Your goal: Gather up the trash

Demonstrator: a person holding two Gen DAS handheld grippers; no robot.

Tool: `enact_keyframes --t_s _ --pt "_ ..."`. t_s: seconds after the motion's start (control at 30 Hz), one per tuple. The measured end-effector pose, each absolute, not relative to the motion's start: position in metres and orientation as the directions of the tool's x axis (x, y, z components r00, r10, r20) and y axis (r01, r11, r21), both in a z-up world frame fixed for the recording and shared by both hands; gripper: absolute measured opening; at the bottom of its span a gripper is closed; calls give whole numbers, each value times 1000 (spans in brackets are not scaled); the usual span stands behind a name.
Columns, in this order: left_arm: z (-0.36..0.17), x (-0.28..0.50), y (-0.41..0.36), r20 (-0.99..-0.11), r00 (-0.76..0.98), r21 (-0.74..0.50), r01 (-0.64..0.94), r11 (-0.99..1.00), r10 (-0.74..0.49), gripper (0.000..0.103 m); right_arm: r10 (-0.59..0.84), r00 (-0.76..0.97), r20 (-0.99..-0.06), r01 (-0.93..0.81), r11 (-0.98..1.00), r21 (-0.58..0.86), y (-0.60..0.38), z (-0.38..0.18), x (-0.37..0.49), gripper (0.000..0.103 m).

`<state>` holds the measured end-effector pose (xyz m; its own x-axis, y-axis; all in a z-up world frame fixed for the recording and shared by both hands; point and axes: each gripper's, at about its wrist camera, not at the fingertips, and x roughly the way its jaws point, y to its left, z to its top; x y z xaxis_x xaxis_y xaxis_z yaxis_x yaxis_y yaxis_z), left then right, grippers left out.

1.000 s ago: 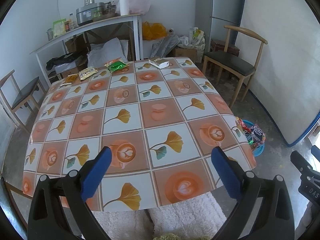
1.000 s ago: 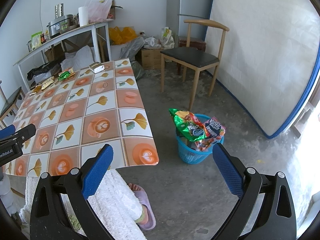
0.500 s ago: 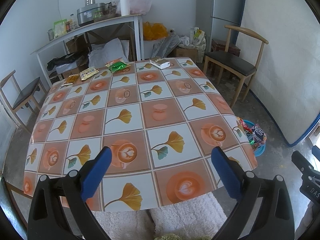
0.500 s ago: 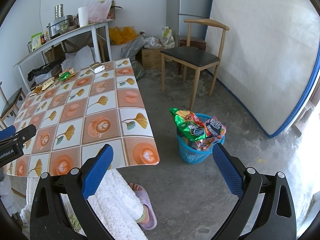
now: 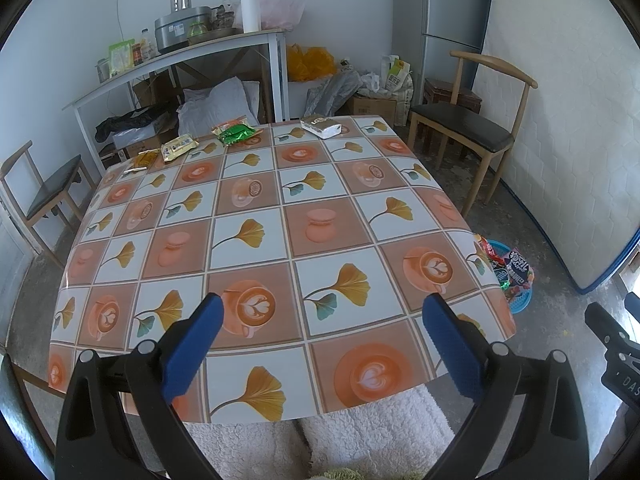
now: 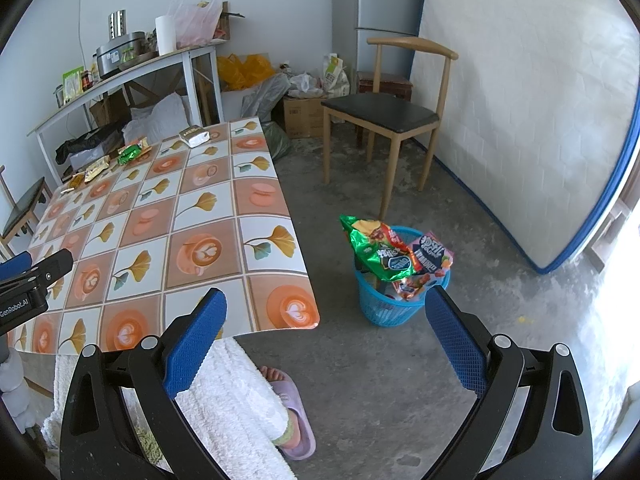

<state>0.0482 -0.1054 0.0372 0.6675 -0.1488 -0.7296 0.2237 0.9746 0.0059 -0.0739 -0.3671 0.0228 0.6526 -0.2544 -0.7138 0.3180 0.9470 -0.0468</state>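
Several snack wrappers lie along the far edge of the patterned table: a green one, a yellow one, a small orange one and a silver packet. A blue basket on the floor right of the table holds wrappers that stick out of it. My left gripper is open and empty over the table's near edge. My right gripper is open and empty, above the floor between table corner and basket.
A wooden chair stands at the right, another chair at the left. A white shelf table with kitchen items stands behind. A mattress leans on the right wall. The person's leg and slipper are below.
Both views have barely shifted. Both grippers stay open and empty.
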Motion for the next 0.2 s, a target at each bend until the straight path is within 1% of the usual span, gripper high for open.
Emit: enact_keyframes --t_s 0.2 --pt "38 48 -105 -727 670 7 223 975 -148 97 -253 654 -713 317 947 -46 -367 23 -73 96"
